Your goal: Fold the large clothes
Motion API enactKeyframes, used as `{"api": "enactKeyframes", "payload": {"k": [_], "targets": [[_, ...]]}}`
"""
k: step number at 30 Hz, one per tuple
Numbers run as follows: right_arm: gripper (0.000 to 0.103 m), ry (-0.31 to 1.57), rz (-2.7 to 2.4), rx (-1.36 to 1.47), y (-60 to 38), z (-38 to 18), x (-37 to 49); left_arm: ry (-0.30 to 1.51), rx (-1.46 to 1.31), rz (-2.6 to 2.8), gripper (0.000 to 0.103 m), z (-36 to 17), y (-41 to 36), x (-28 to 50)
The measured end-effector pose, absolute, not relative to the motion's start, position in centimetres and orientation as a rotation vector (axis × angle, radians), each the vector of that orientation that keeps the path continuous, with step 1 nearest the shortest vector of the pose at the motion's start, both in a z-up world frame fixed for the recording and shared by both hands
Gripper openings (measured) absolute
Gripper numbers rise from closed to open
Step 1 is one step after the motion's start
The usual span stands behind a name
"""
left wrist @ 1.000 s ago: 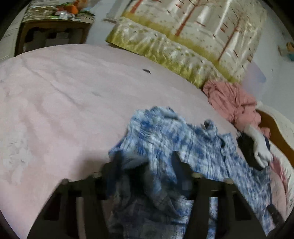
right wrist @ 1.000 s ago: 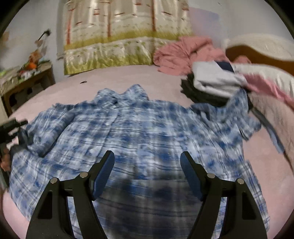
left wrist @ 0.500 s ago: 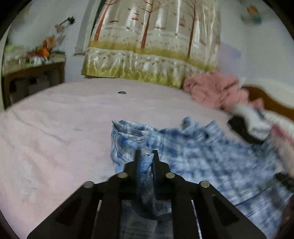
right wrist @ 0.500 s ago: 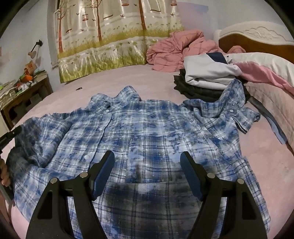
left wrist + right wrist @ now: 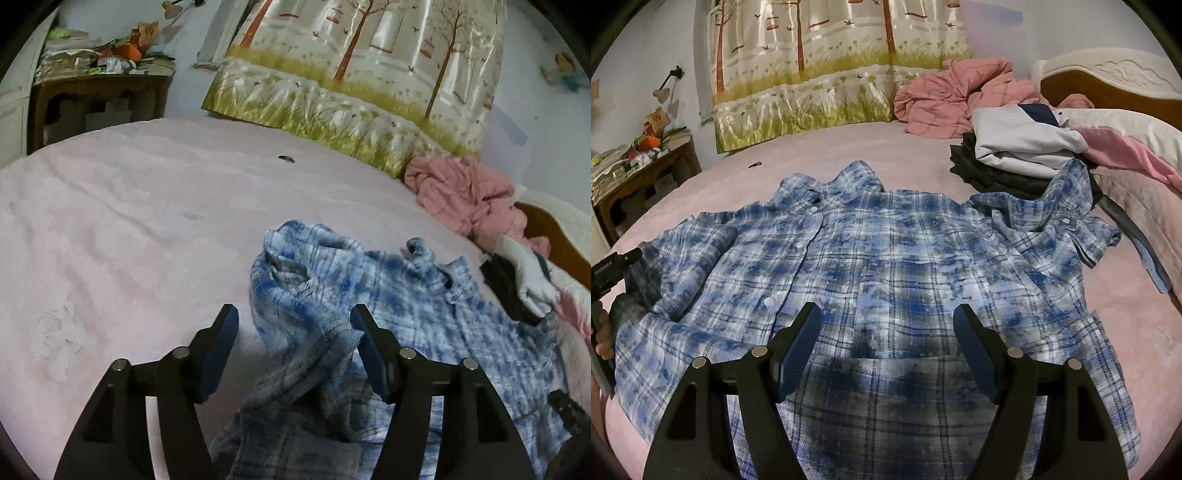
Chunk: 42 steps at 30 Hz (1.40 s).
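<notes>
On the pink bed (image 5: 1126, 295) a blue plaid shirt (image 5: 886, 251) lies spread face up, collar toward the curtain (image 5: 820, 62). At its left sleeve, the left gripper (image 5: 293, 328) has just been opening its jaws; bunched cloth lies between them, unclamped. The right gripper (image 5: 886, 325) hovers over the hem, jaws apart. Right of the shirt sits a pile of folded clothes (image 5: 1015, 155).

A home bedroom: a pink-sheeted bed (image 5: 849, 147), carved headboard (image 5: 1108, 79) at two o'clock, tree-print curtain (image 5: 827, 62) at twelve, cluttered side table (image 5: 646, 166) at nine.
</notes>
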State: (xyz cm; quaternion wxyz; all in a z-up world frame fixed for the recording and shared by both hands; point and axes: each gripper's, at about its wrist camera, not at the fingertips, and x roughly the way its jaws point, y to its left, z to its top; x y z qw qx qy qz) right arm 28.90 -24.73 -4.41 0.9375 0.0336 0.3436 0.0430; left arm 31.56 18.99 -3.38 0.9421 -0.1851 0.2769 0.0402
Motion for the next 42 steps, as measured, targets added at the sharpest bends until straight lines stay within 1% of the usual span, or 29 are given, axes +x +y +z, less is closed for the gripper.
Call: {"api": "enactKeyframes", "payload": {"k": [1,2,3,5,8,12,13,16,20,22,25,27,31,35,37,38,42], "targets": [[0.073,0.702,0.087,0.064,-24.7,-4.4,28.9,0.542,-0.368,0.066,0.057,-3.0,18.8,31.3],[0.073,0.702,0.087,0.061,-24.6,-4.5,28.9,0.526,-0.352,0.057,0.048,-2.7,18.7,31.1],[0.073,0.704,0.086,0.058,-24.5,-4.5,28.9,0.512,-0.328,0.044,0.033,-2.4,18.3,31.0],[0.073,0.708,0.086,0.056,-24.5,-4.6,28.9,0.518,-0.263,0.067,0.017,-1.9,17.6,31.0],[0.073,0.710,0.087,0.055,-24.5,-4.6,28.9,0.627,-0.197,0.250,0.015,-2.8,17.9,31.8],[0.073,0.714,0.088,0.053,-24.4,-4.7,28.9,0.815,-0.209,0.485,0.016,-6.3,20.7,32.1],[0.073,0.717,0.090,0.052,-24.4,-4.8,29.0,0.835,-0.279,0.490,0.015,-6.9,22.0,31.9],[0.073,0.723,0.092,0.046,-24.2,-4.9,29.1,0.724,-0.456,0.355,0.015,-5.8,24.0,30.3],[0.073,0.725,0.092,0.043,-24.1,-5.0,29.1,0.593,-0.407,0.239,0.016,-2.8,22.8,29.6],[0.073,0.724,0.090,0.043,-24.1,-5.0,29.0,0.559,-0.393,0.159,0.016,-1.9,21.8,29.9],[0.073,0.731,0.094,0.053,-24.1,-5.2,29.2,0.577,-0.352,0.131,0.016,-1.8,20.4,31.2],[0.073,0.737,0.092,0.058,-24.1,-5.4,29.2,0.632,-0.298,0.148,0.024,-2.7,19.4,32.2],[0.073,0.743,0.094,0.071,-24.4,-5.4,29.2,0.716,-0.251,0.187,0.025,-4.5,18.2,33.6],[0.073,0.735,0.094,0.062,-24.5,-5.1,29.2,0.709,-0.228,0.188,0.025,-4.5,17.8,33.4],[0.073,0.730,0.096,0.060,-24.5,-4.9,29.1,0.714,-0.234,0.182,0.015,-4.7,17.9,33.5],[0.073,0.728,0.097,0.059,-24.4,-4.8,29.1,0.708,-0.243,0.173,0.007,-4.7,18.0,33.7],[0.073,0.721,0.098,0.051,-24.4,-4.6,29.0,0.656,-0.269,0.186,0.007,-4.0,18.6,32.8]]}}
